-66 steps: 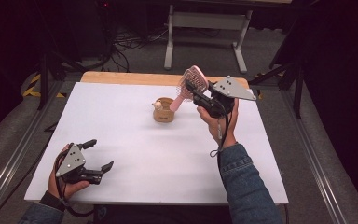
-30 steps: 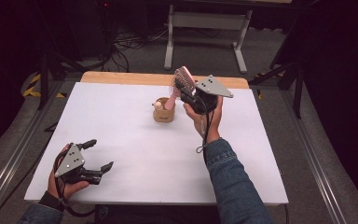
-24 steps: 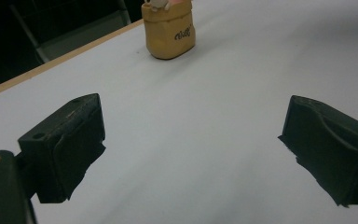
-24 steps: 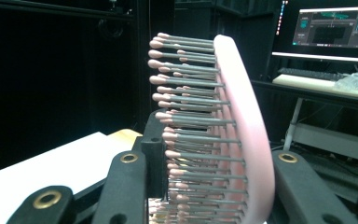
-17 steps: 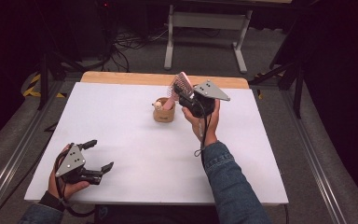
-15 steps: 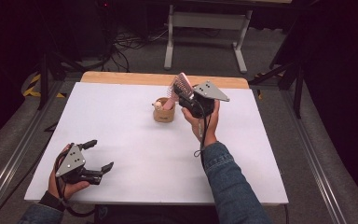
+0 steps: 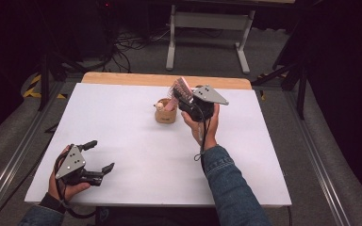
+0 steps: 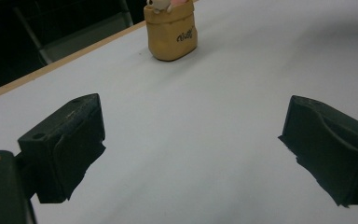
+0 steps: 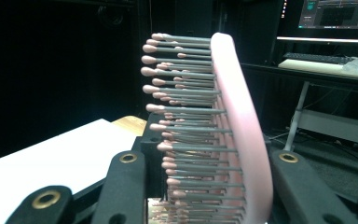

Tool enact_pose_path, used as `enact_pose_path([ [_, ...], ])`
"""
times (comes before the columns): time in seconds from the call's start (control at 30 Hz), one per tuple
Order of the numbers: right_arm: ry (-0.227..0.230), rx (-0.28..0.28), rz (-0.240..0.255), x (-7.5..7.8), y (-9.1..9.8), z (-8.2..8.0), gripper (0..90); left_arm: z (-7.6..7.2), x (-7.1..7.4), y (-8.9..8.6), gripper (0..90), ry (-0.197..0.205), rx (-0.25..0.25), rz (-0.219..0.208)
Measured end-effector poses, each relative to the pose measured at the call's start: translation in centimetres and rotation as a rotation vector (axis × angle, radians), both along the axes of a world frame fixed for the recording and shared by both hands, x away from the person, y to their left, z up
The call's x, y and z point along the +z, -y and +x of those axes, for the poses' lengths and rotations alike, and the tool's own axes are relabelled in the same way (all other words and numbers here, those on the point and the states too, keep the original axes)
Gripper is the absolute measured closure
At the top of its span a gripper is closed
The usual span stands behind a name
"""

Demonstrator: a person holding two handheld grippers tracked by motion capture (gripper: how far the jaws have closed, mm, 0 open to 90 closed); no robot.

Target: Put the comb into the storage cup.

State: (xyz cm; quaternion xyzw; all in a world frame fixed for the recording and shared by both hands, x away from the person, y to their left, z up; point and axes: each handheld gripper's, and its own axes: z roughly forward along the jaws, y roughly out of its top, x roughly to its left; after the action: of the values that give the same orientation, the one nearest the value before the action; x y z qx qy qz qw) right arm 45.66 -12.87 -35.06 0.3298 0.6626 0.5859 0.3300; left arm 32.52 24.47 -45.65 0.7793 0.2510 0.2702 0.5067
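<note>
A pink hairbrush (image 7: 184, 87) was held above the far middle of the white table (image 7: 122, 136), clamped between the jaws of the right gripper (image 7: 188, 100). Its long axis was tilted, the bristled head raised up and away from the person and the handle end slanting down toward a small tan pouch (image 7: 165, 113). In the high view the handle's lower end appeared to reach into the pouch's open top, though contact could not be confirmed. In the right gripper view the hairbrush (image 9: 223, 126) was seen edge-on: a smooth, curved pink plastic back on the right, with rows of thin grey pins tipped in pink balls pointing left. The black jaws were pressed on either side of it.

The pouch was soft-sided and rounded, like a little sack. In the left gripper view the pouch (image 8: 170, 32) was shown with dark lettering on its side, and a pale and a pink object at its rim.

The left gripper (image 7: 98, 157) was held low over the near left corner of the table, well apart from the pouch, its jaws spread wide with nothing between them. A strip of wooden edge (image 7: 165, 80) was visible along the table's far side.
</note>
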Motion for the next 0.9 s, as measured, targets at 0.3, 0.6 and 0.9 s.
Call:
enact_pose_path([
  [0.3, -0.022, -0.003, -0.007, -1.3, -0.2, 0.2, 62.9, 0.0, 0.0, 0.0, 6.8, 0.004, 0.006, 0.002],
  [0.6, -0.04, -0.004, -0.01, -2.1, -0.6, 0.5, 62.8, 0.0, 0.0, 0.0, 6.8, 0.002, 0.003, 0.004],
  [0.9, -0.051, -0.008, -0.003, -2.9, -0.8, 0.5, 62.5, 0.0, 0.0, 0.1, 6.6, 0.004, 0.0, 0.012],
])
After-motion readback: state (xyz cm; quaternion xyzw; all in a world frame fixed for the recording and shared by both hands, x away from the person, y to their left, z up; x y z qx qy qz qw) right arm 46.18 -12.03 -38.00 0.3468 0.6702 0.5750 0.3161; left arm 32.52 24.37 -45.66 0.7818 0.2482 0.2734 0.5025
